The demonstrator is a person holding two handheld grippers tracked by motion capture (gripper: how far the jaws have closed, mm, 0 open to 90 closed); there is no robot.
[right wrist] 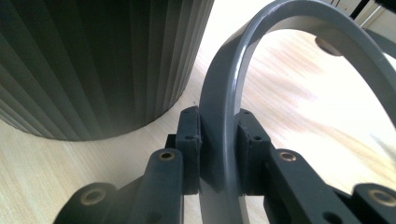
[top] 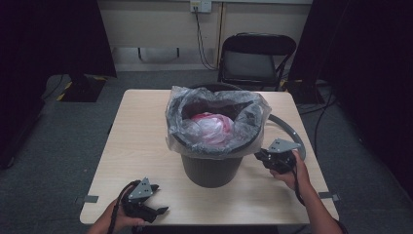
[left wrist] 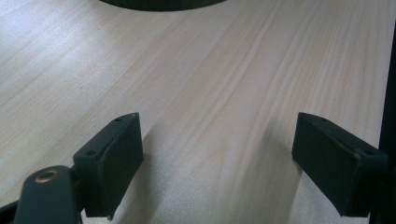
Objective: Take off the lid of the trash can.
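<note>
The grey ring (right wrist: 224, 98) stands on edge on the table (top: 146, 126) just right of the bin (top: 212, 168), and we pinch its near arc in our right gripper (top: 272, 158), while our left gripper (left wrist: 217, 163), jaws spread, rests well apart.

No readable text, label or number anywhere.
</note>
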